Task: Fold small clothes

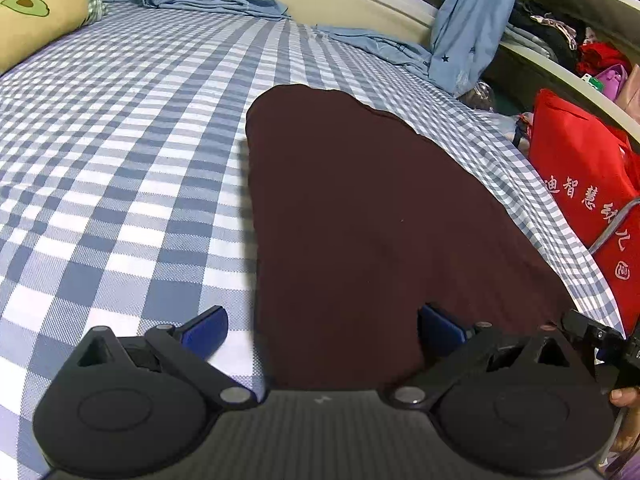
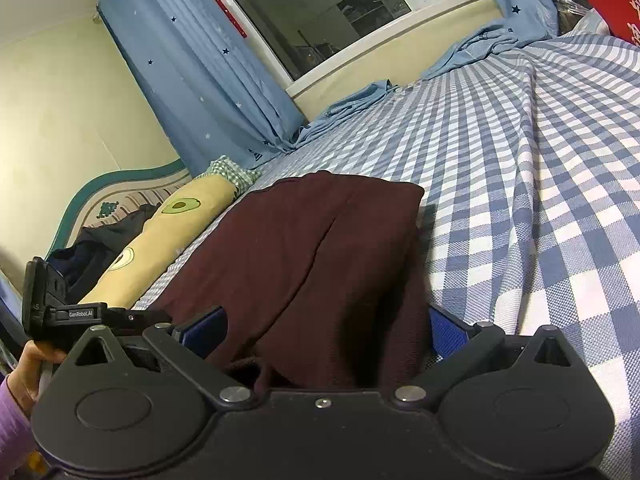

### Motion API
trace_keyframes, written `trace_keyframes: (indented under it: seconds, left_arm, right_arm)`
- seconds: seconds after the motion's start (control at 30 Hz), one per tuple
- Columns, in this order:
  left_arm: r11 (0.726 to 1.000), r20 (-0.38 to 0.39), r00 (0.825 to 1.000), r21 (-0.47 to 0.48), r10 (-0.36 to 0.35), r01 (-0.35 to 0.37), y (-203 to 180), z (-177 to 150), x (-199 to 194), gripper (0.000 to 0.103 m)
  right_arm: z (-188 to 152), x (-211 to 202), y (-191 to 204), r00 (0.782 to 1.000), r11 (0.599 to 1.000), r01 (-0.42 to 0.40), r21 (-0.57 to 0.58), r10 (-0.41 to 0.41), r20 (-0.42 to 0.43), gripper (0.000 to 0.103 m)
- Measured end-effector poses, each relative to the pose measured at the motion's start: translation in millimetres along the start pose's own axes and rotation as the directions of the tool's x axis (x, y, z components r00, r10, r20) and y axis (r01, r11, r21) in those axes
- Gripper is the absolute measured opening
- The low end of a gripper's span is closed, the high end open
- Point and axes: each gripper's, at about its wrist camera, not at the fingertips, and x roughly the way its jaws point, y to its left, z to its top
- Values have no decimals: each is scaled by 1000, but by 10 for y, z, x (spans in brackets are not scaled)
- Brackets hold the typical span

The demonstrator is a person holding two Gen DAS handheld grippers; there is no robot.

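A dark maroon garment [image 1: 360,208] lies flat on the blue-and-white checked bed sheet [image 1: 120,160]. My left gripper [image 1: 322,330] is open at its near edge; the left blue pad [image 1: 206,330] is over the sheet, the right pad over the cloth. In the right wrist view the same garment [image 2: 320,248] lies folded with a crease down its middle. My right gripper [image 2: 326,330] is open, its blue pads [image 2: 448,334] on either side of the garment's near end. The other gripper [image 2: 60,312] and a hand show at the left.
An avocado-print bolster pillow [image 1: 36,24] lies at the head of the bed. Blue star curtains [image 2: 192,72] hang by the window and pool on the mattress. A red bag [image 1: 588,184] and cluttered shelves stand beside the bed's right edge.
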Motion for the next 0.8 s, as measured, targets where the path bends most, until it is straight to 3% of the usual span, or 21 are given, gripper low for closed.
trace_keyframes:
  seconds: [0.4,0.7,0.8]
  left_arm:
    - [997,6,1000,73,6,-7,-45,-6,53,103]
    - [994,-33,999,94,-42,45,-18,69,125,103]
    - [991,-69,995,109,-69,77,6,140,141,103]
  right_arm:
    - [-6,10,7,1000,1000,3,7,-3,-3,102]
    - [25,63,93,999,999,30,-34,-31,-31,102]
    - [39,96,188,995,994,86,-73,-90,-52,93]
